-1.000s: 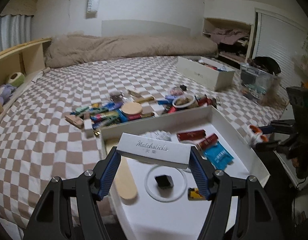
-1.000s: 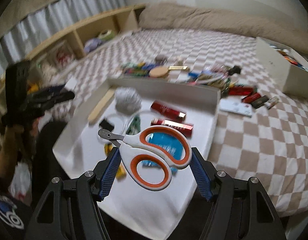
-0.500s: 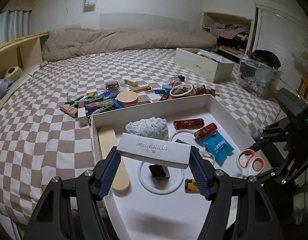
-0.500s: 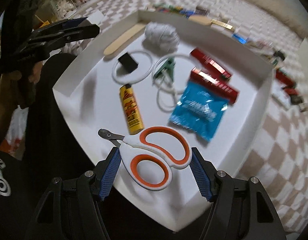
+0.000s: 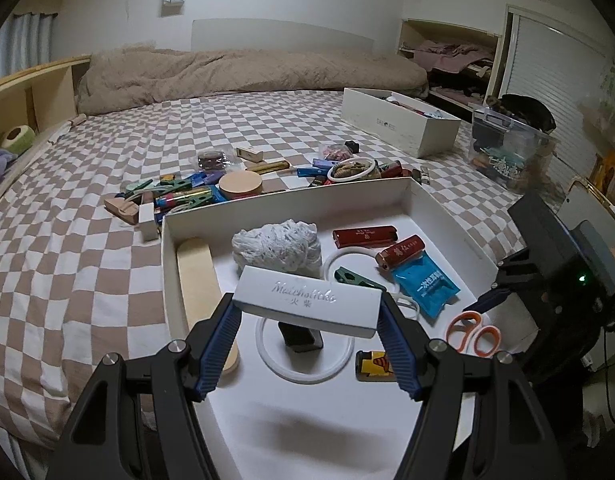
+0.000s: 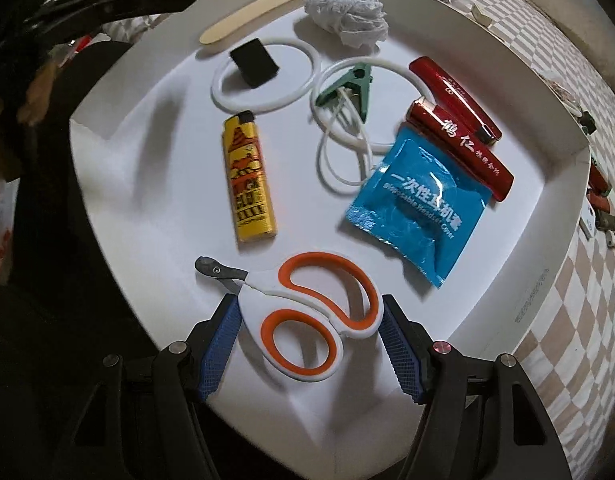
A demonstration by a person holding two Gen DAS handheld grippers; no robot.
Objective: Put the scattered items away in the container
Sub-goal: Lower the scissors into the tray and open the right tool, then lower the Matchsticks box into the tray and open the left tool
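Observation:
My left gripper (image 5: pixel 307 320) is shut on a white matchstick box (image 5: pixel 307 302), held above the near end of the white container (image 5: pixel 283 204). My right gripper (image 6: pixel 309 320) is shut on white and orange scissors (image 6: pixel 307 312) by the handles, pointing steeply down over the container (image 6: pixel 507 296) near its front corner. In the left wrist view the scissors (image 5: pixel 473 332) and the right gripper (image 5: pixel 491 300) show low at the container's right side. Inside lie a yellow lighter (image 6: pixel 249 180), a blue packet (image 6: pixel 419 204), red lighters (image 6: pixel 459 120), a green clip (image 6: pixel 349 84), a white ring (image 6: pixel 263 74) and crumpled paper (image 6: pixel 347 12).
A pile of scattered small items (image 5: pixel 235 186) lies on the checked bed (image 5: pixel 67 264) just beyond the container. A second white box (image 5: pixel 399 120) stands at the back right, with a clear plastic bin (image 5: pixel 507 152) beside the bed. A wooden shelf (image 5: pixel 31 96) runs along the left.
The right gripper has sunk and tipped downward with the scissors, from above the bed edge to close over the container floor. The left gripper with the matchstick box has stayed almost still.

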